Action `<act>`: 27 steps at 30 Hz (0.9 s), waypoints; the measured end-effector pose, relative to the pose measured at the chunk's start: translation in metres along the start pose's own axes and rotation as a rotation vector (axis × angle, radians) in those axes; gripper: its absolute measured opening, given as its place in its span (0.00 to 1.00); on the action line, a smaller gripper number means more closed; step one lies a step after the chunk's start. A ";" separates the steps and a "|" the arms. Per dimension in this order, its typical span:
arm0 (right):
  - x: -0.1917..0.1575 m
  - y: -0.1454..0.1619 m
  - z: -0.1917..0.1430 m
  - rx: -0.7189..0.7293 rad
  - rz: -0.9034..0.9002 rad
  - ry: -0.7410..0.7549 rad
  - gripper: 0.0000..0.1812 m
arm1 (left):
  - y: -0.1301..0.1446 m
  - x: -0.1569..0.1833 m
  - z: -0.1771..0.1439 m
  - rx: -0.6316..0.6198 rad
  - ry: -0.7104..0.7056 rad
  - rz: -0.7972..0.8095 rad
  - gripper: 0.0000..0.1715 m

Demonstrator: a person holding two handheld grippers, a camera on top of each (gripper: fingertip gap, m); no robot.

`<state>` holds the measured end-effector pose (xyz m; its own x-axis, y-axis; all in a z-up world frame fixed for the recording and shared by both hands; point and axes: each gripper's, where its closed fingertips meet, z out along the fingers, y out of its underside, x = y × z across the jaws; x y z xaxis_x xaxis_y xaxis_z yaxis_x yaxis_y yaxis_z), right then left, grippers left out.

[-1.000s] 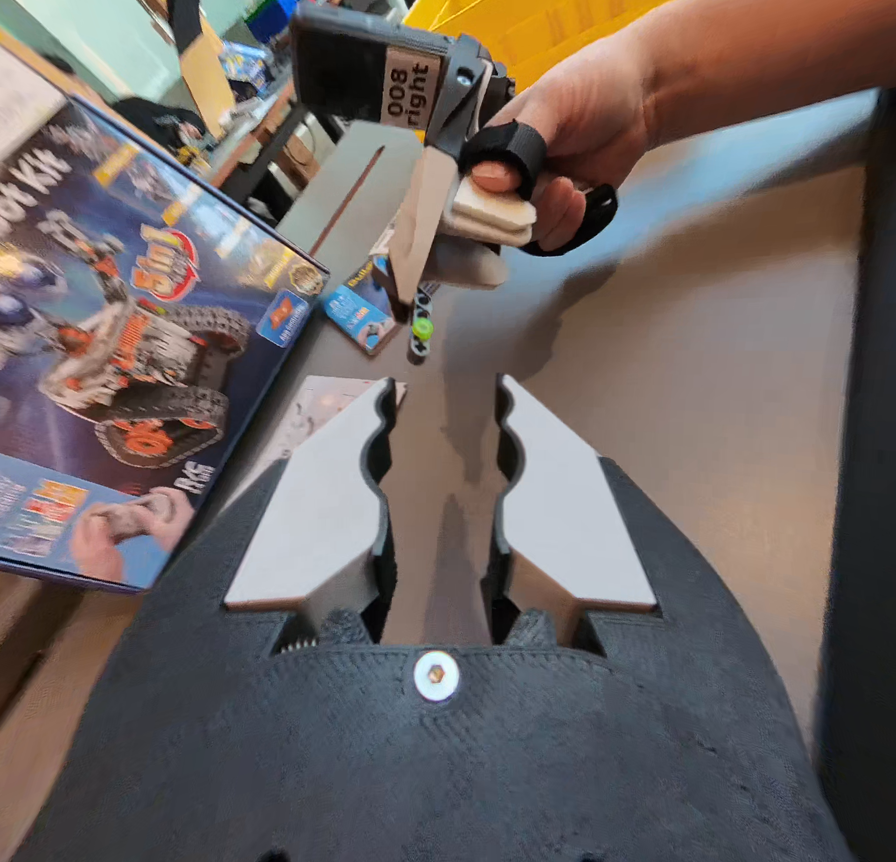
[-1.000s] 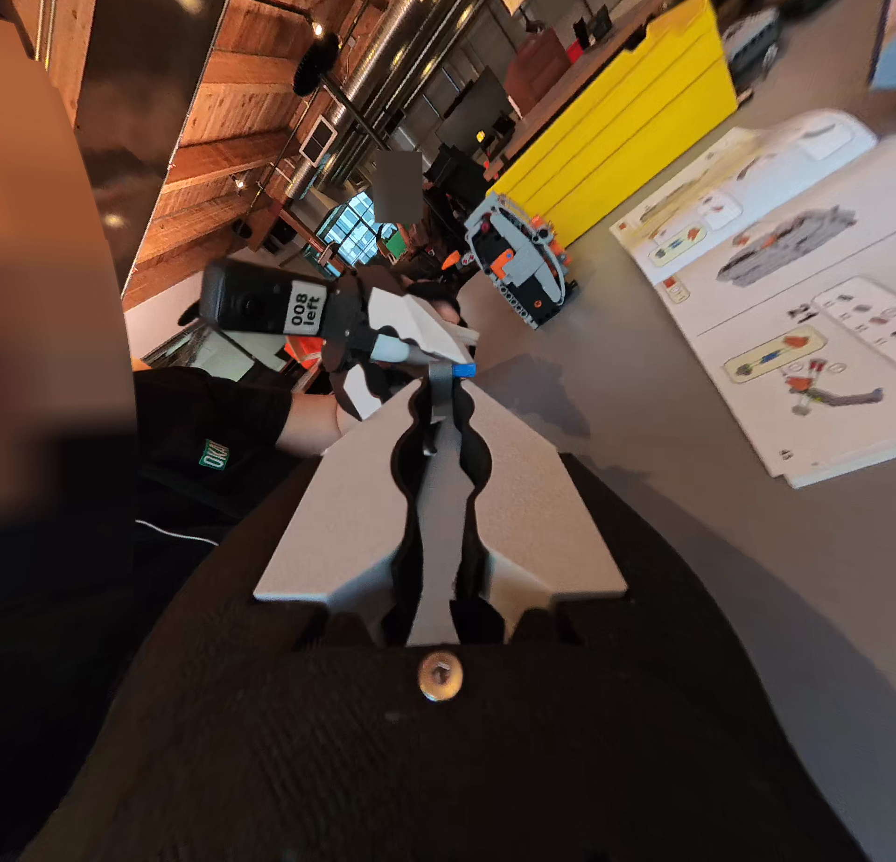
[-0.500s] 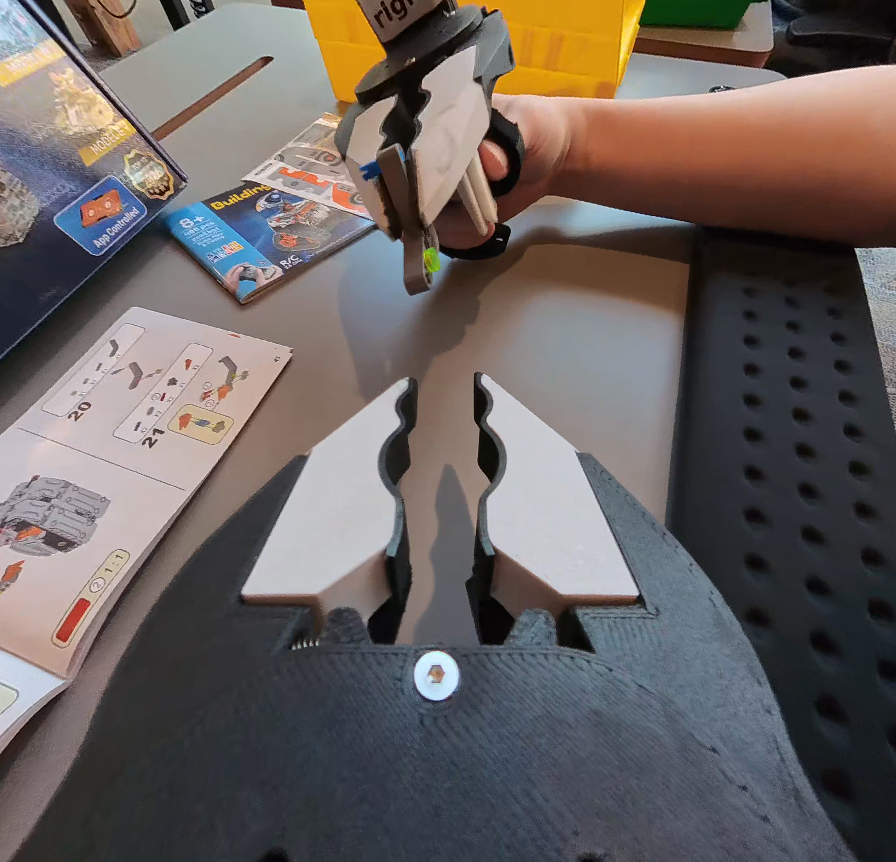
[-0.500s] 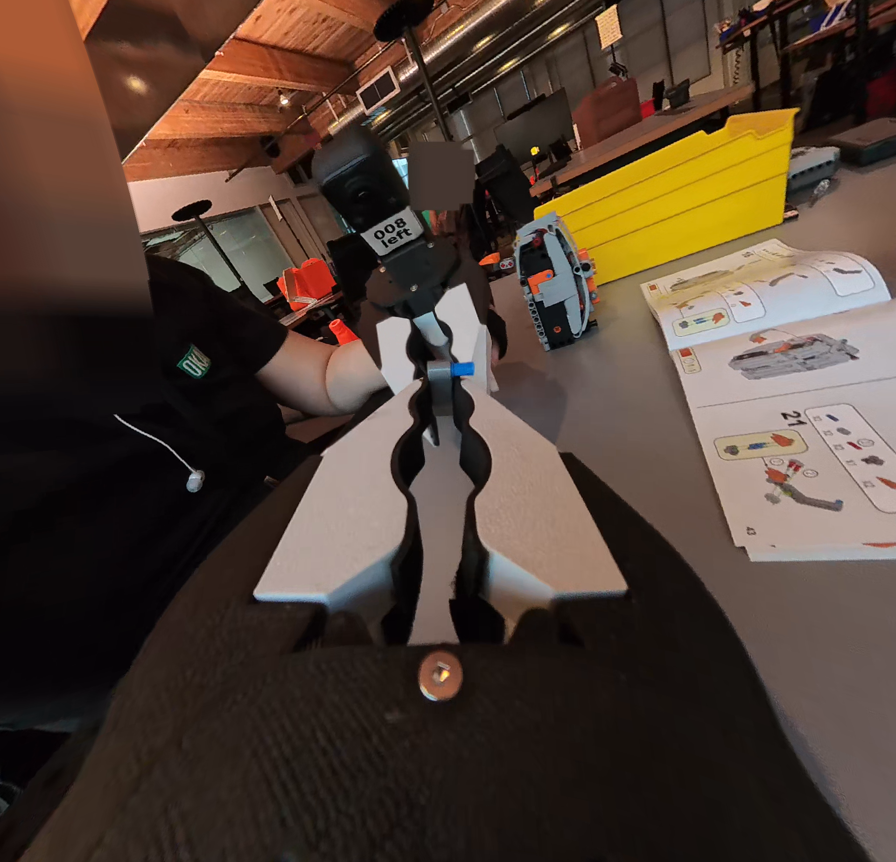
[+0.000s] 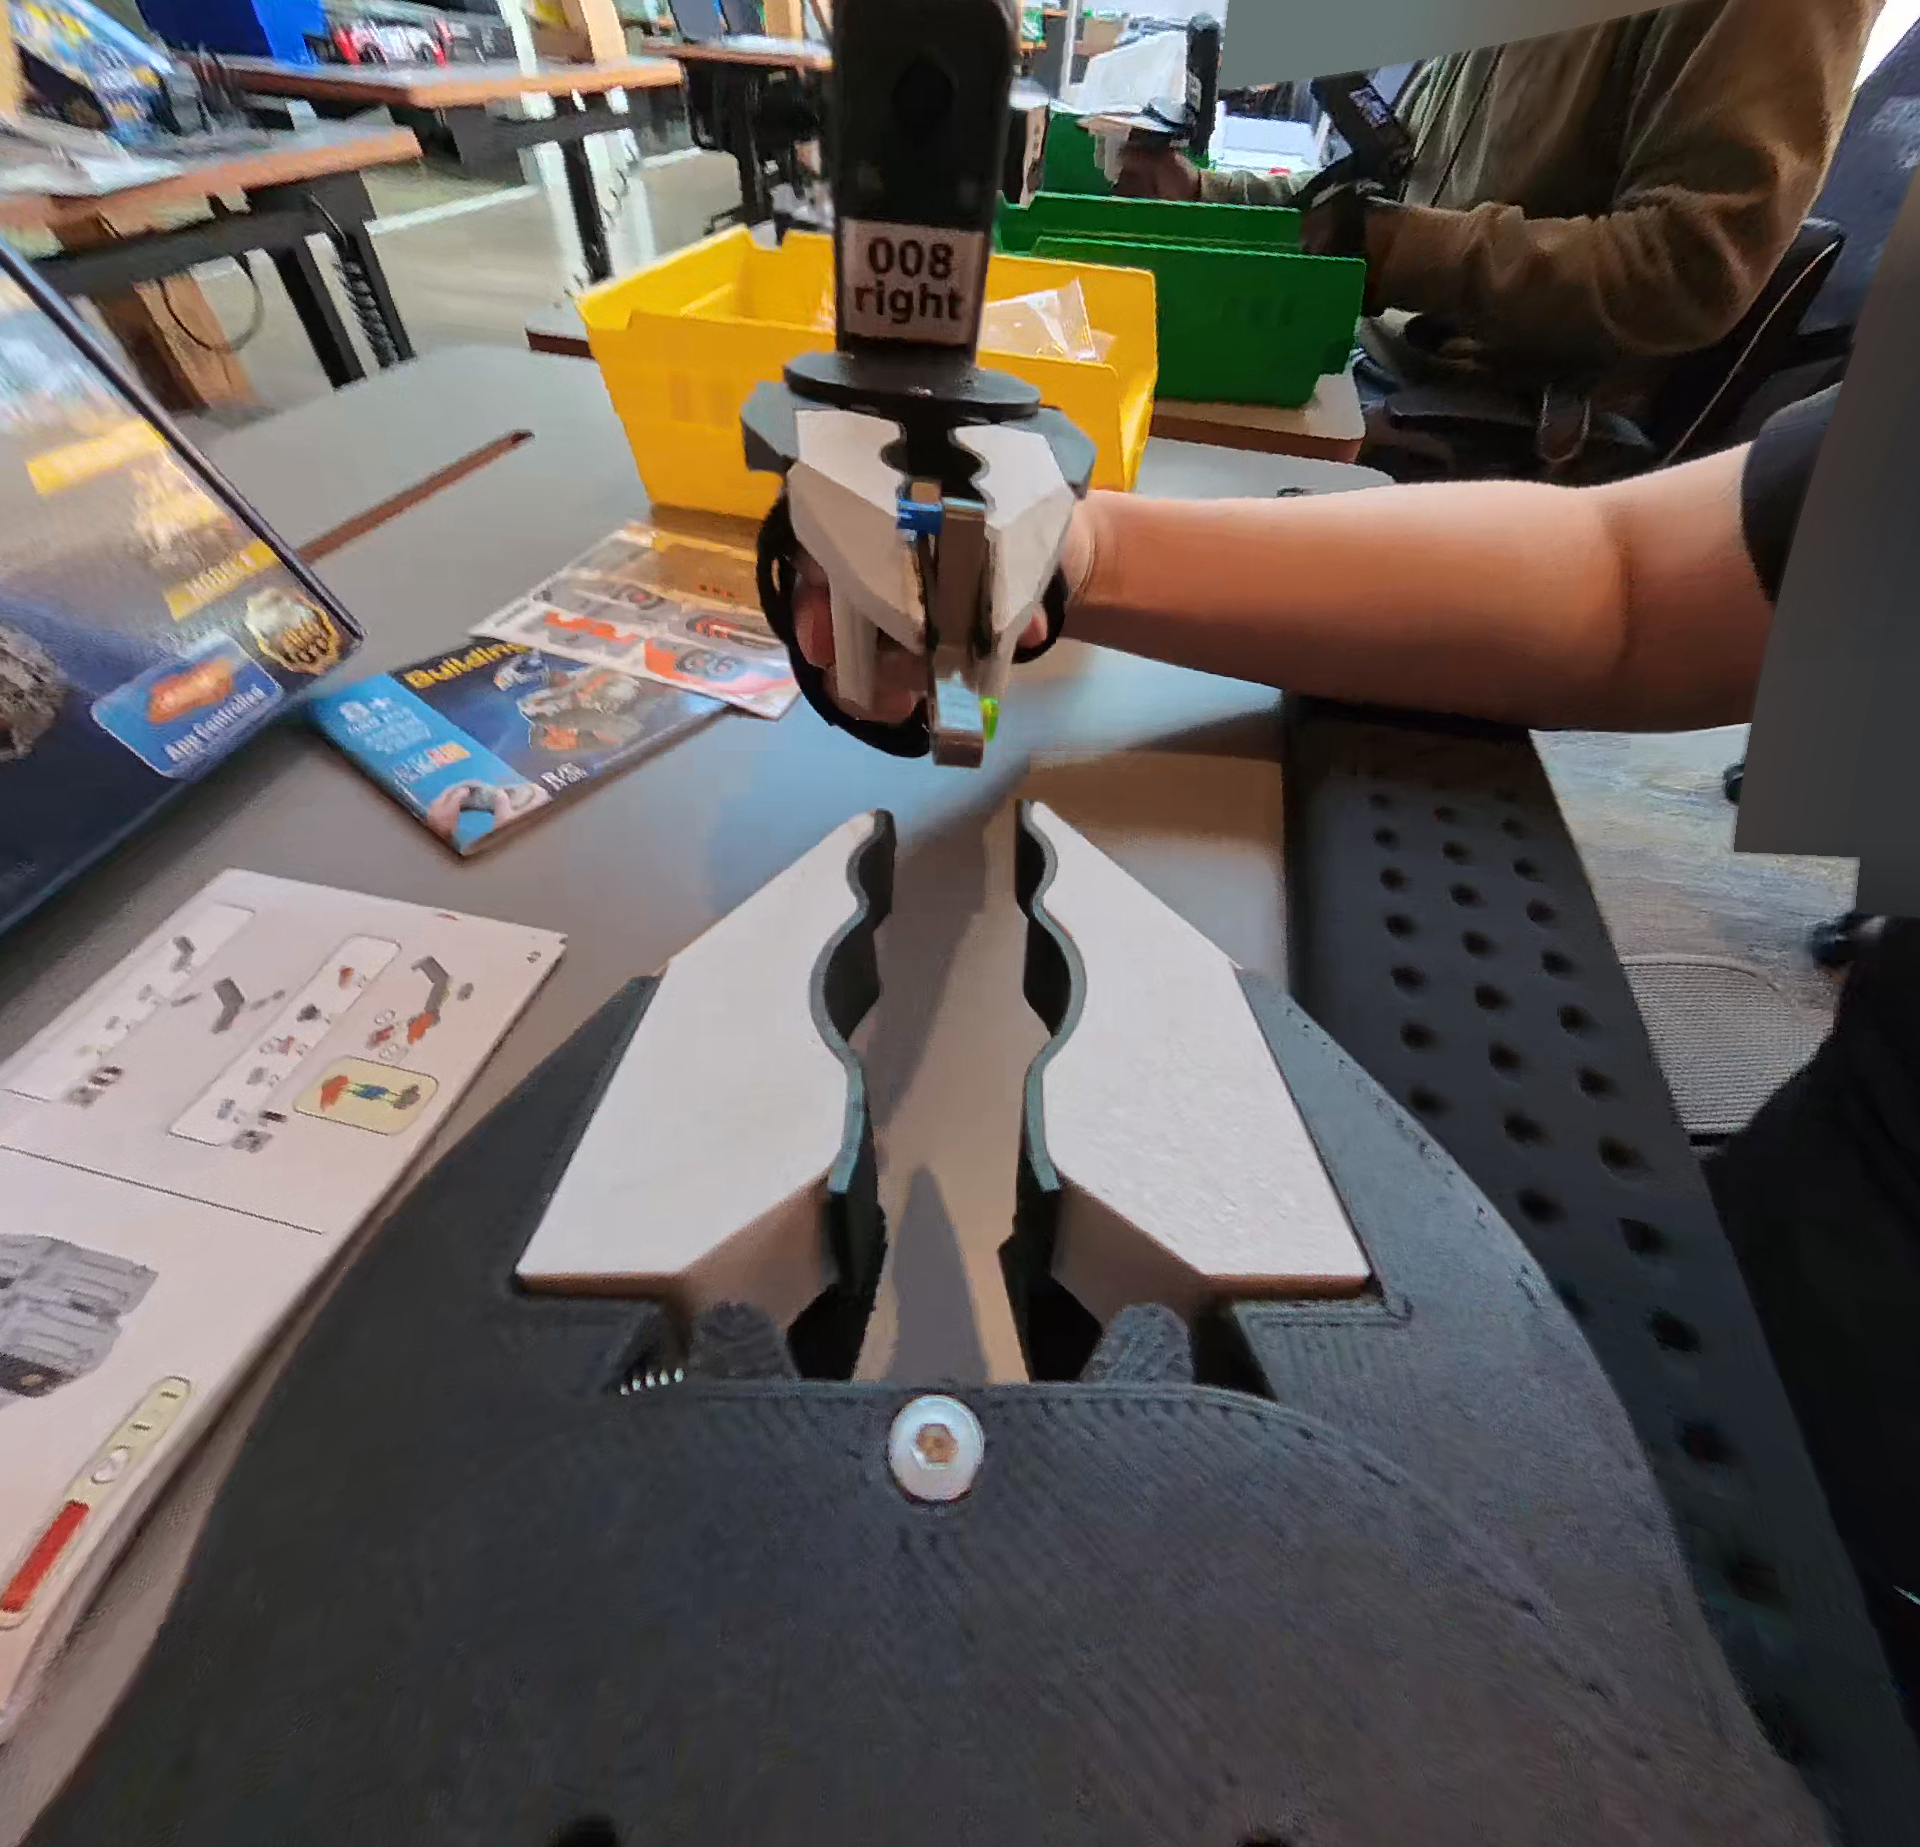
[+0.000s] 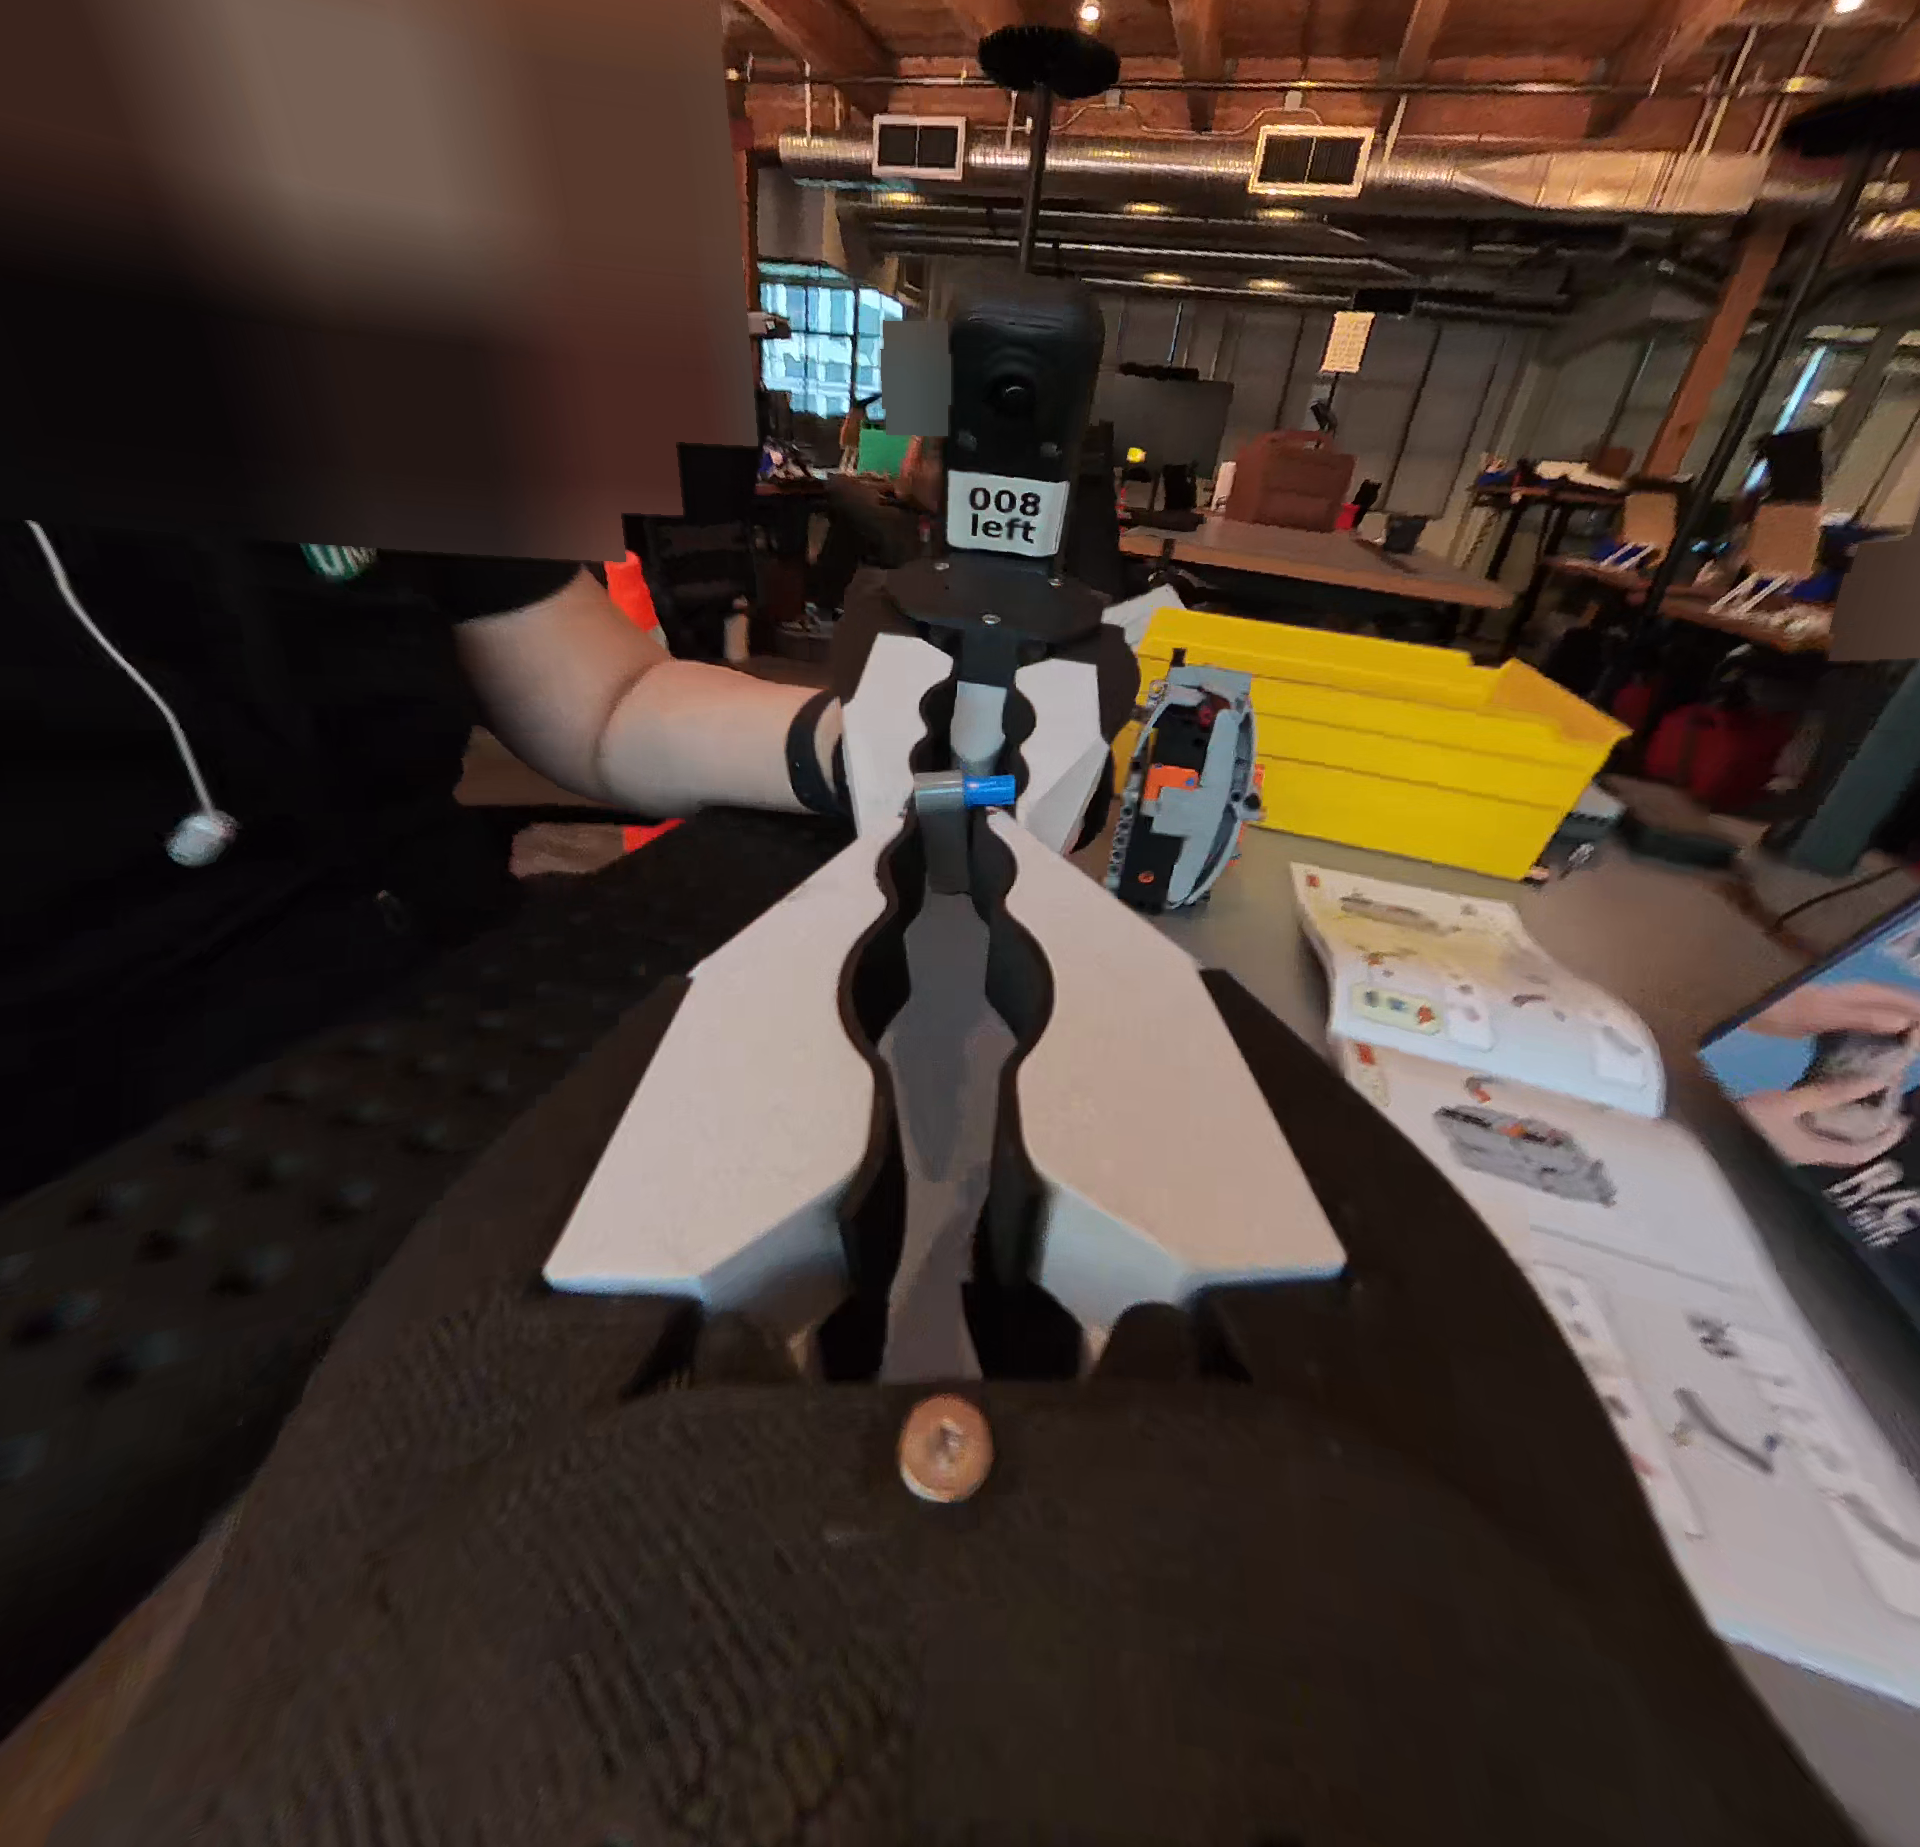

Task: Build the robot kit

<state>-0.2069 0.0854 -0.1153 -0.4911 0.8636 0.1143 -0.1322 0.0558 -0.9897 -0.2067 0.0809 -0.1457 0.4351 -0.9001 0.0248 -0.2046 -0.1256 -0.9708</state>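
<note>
A grey toy building beam (image 5: pixel 958 613), carrying a blue pin (image 5: pixel 911 518) at one end and a green pin (image 5: pixel 988 717) at the other, sits clamped between the closed fingers of our right gripper (image 5: pixel 940 644), lifted clear above the grey table (image 5: pixel 1132 758). In the right wrist view the beam (image 6: pixel 943 841) runs lengthwise down the jaw channel, its blue-pinned end poking out past the tips.

Our left gripper (image 5: pixel 951 831) faces it, just short of the beam's green-pinned lower end, jaws parted and holding nothing.

We judge the beam light, rigid and smooth plastic, apt to pivot if pinched at one point only; the bare stretch near the green pin looks the fairest place to take hold.

An open instruction booklet (image 5: pixel 260 1049), a small leaflet (image 5: pixel 509 748) and a tall printed box (image 5: pixel 114 592) crowd the table's left, and a yellow bin (image 5: pixel 707 384) stands behind. A perforated black chair back (image 5: pixel 1475 1018) lines the right. A partly built grey-and-orange model (image 6: pixel 1184 789) stands upright near the bin. The bare table between the grippers appears to us the freest room.
</note>
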 end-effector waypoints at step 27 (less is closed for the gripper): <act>-0.003 -0.028 0.022 -0.096 -0.076 0.342 0.04 | -0.029 0.015 -0.023 0.140 0.035 0.140 0.08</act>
<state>-0.2204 0.0700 -0.0865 -0.1647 0.9719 0.1683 -0.0678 0.1591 -0.9849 -0.2141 0.0614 -0.1117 0.3792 -0.9191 -0.1073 -0.1358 0.0594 -0.9890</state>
